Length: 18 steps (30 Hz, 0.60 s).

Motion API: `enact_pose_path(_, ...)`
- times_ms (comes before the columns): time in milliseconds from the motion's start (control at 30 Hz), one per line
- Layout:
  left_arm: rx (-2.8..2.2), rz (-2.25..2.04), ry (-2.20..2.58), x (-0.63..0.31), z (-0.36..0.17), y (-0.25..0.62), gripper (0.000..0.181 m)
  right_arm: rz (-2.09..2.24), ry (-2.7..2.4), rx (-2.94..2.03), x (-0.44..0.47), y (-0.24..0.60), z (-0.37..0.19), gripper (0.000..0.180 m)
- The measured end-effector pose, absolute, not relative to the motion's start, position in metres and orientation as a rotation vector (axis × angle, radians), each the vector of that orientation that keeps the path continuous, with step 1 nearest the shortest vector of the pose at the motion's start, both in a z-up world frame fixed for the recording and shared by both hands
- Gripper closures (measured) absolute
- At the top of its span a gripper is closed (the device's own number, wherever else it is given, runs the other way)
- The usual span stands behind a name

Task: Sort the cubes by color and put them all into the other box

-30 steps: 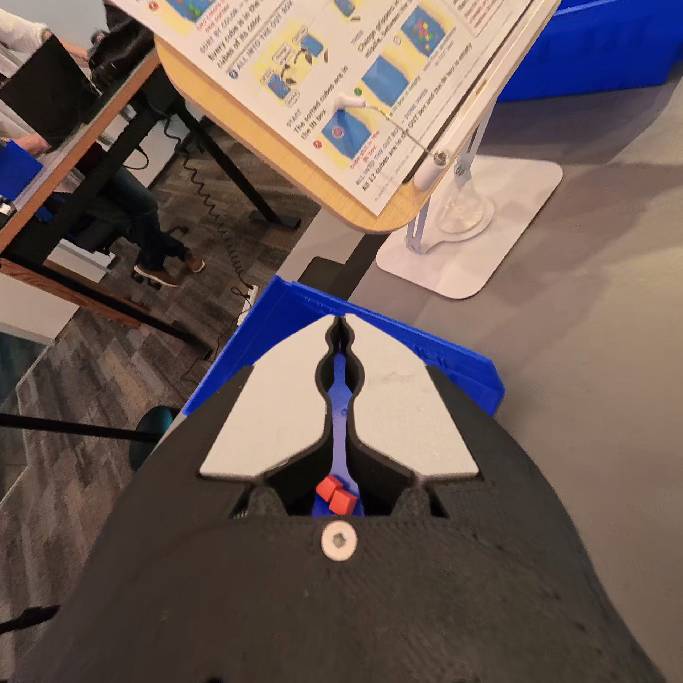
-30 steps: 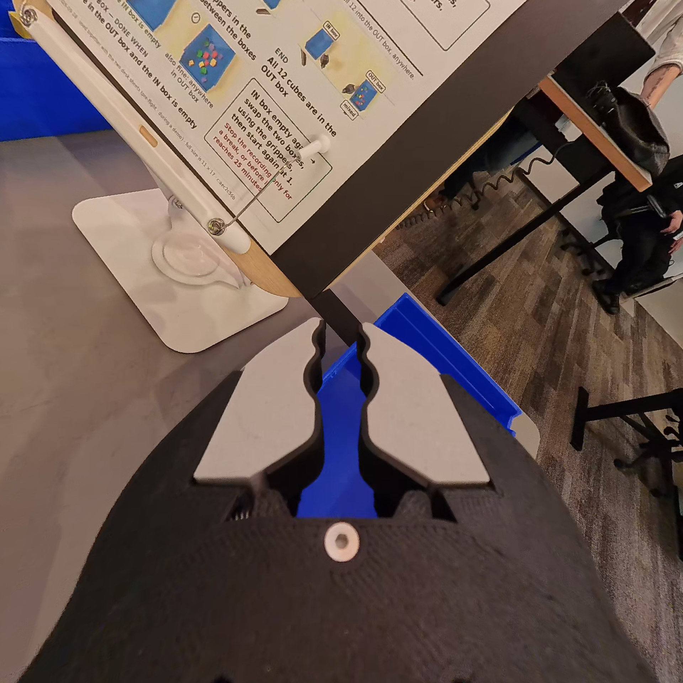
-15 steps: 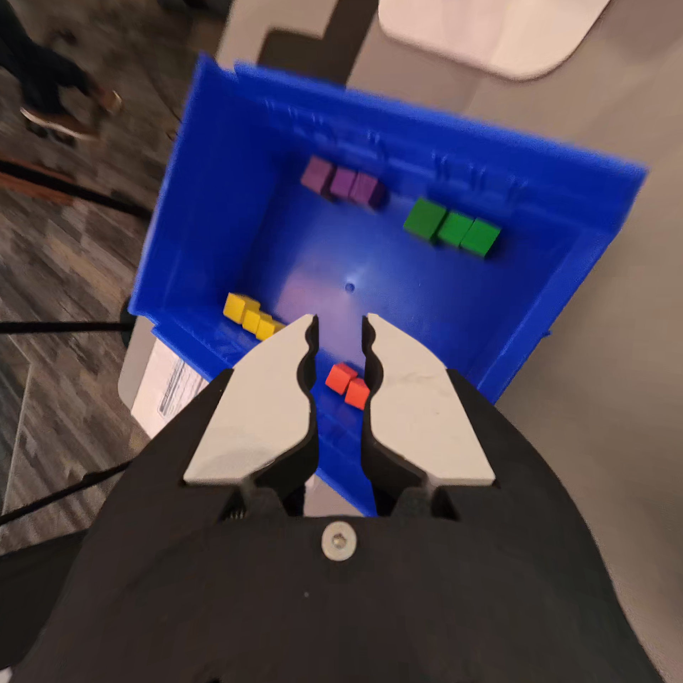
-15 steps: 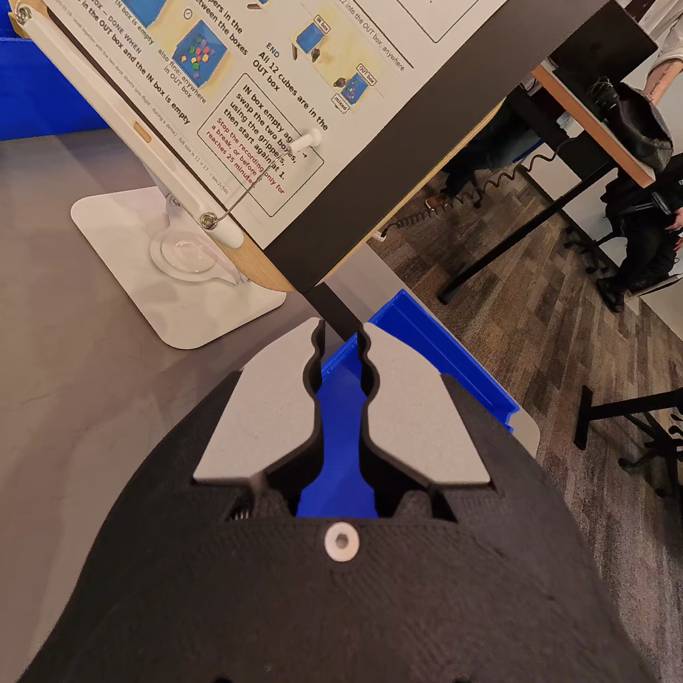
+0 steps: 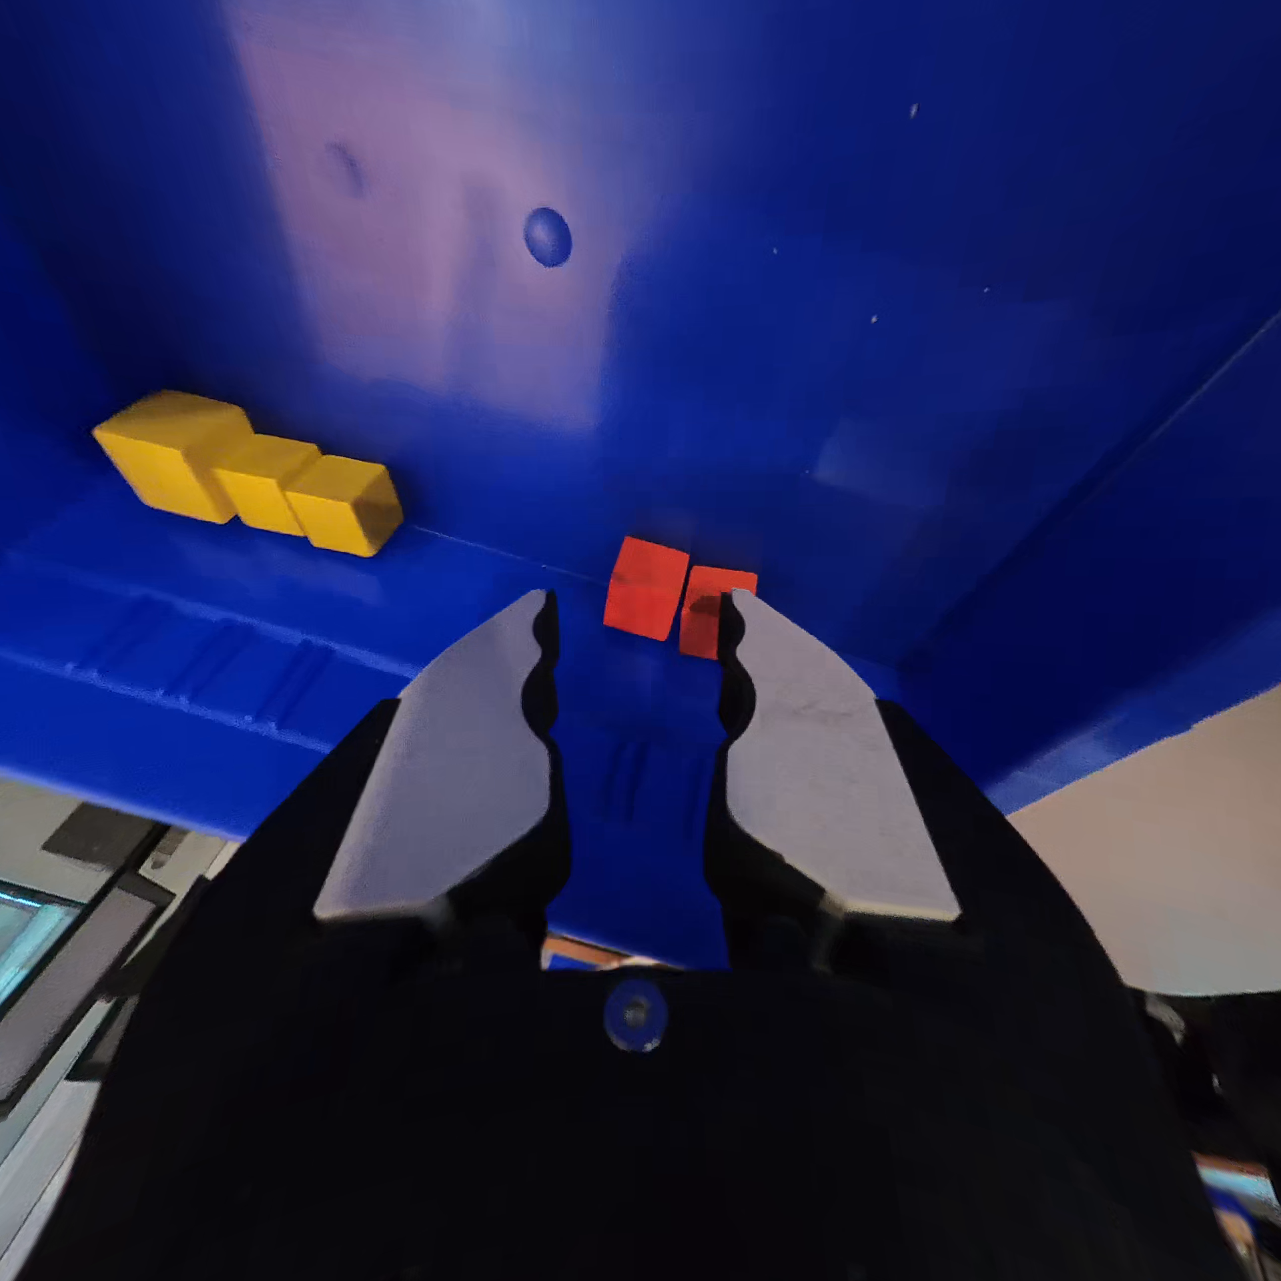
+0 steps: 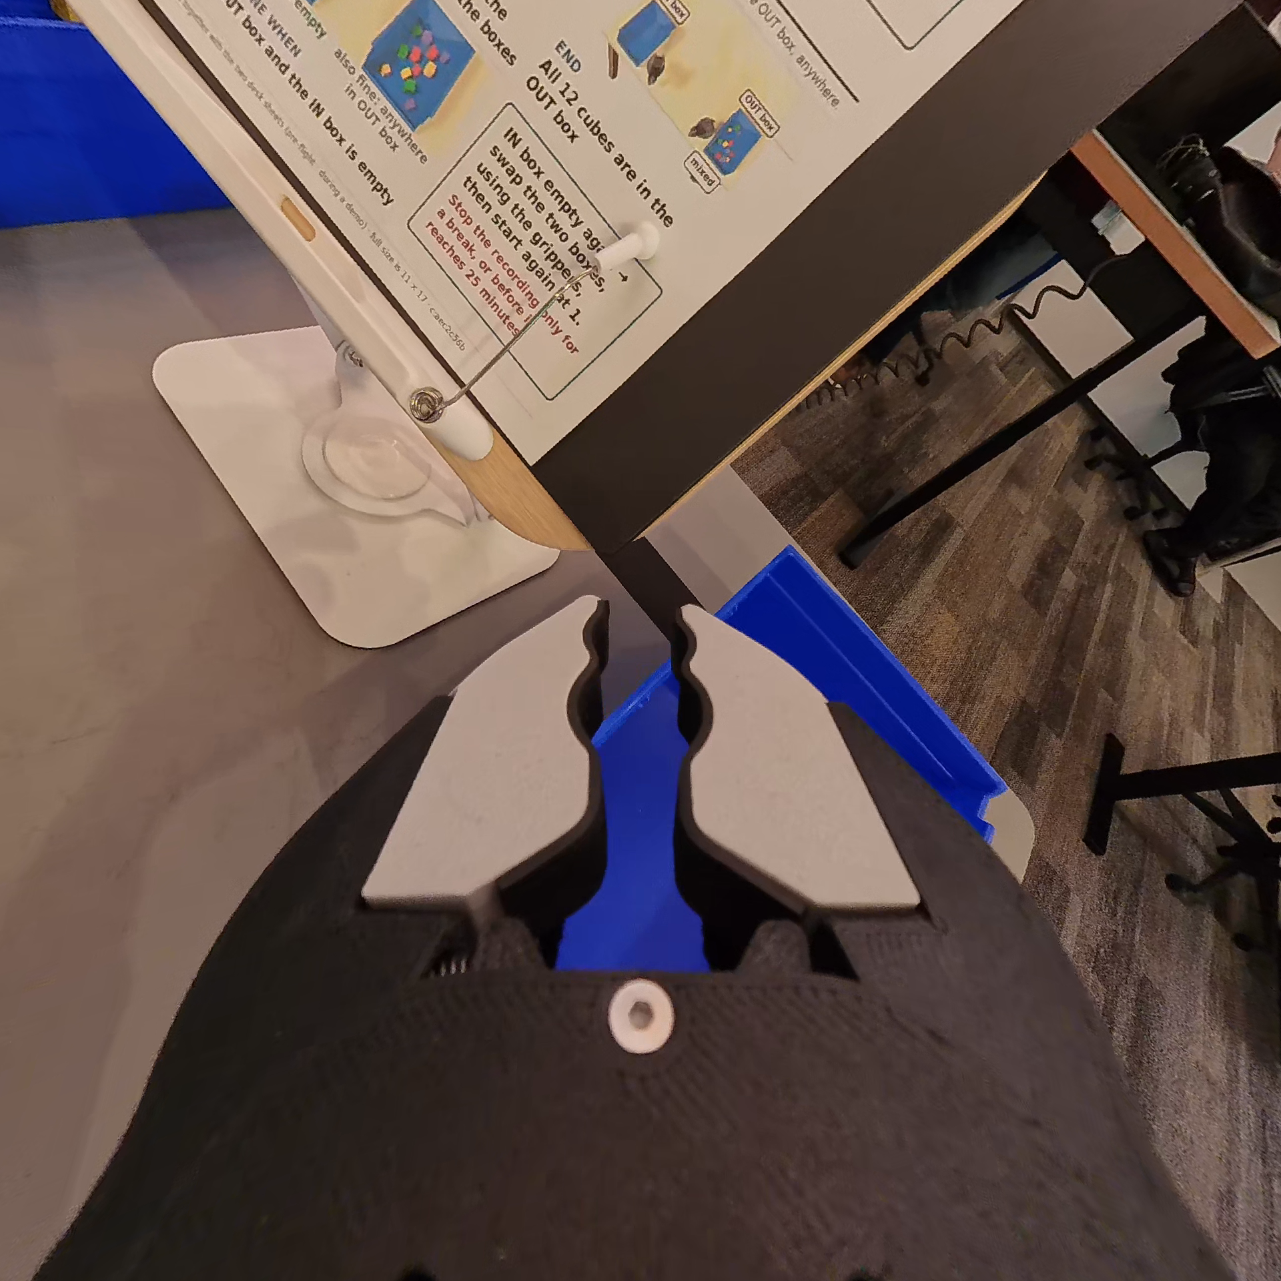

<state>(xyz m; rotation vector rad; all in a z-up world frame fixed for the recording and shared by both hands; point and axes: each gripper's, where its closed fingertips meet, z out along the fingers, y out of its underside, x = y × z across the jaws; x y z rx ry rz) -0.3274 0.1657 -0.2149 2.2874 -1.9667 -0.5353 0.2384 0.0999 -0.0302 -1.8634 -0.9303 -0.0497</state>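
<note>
Blue box [image 5: 901, 208] fills my left view. My left gripper [image 5: 634, 603] reaches over its near wall, jaws wide apart and holding nothing. Two red cubes [image 5: 645, 589] sit by the wall at my fingertips; the right fingertip seems to touch one, though blur hides it. Three yellow cubes [image 5: 249, 475] line up further left. My right gripper [image 6: 641, 617], narrowly parted and holding nothing, hovers over another blue box [image 6: 832, 665] at the edge of a grey table [image 6: 138, 624], near a white stand [image 6: 291, 485] holding an instruction sheet [image 6: 554, 173]. Wood-pattern floor [image 6: 1040, 554] lies beyond.

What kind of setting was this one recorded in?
Probably an office or lab set up for data collection: a grey tabletop with a printed instruction sheet on a white stand, neighbouring black-legged desks, and wood-pattern flooring.
</note>
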Motion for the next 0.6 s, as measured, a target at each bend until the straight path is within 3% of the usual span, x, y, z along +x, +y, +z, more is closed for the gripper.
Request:
enact_pose_path(33,2.270,-0.539,-1.966,-0.327,-0.217,0.167,0.137,-0.050,-0.931,-1.862,0.238,0.100,-0.030,0.163)
enact_pose_path(267,2.197,-0.569,-1.884,-0.331,-0.228,0.170,0.134,-0.048,-0.932,-1.857,0.239,0.100,-0.029,0.163)
enact_pose_path(600,2.108,-0.525,-1.764,-0.336,-0.238,0.163,0.159,-0.049,-0.934,-1.850,0.238,0.100,-0.028,0.163)
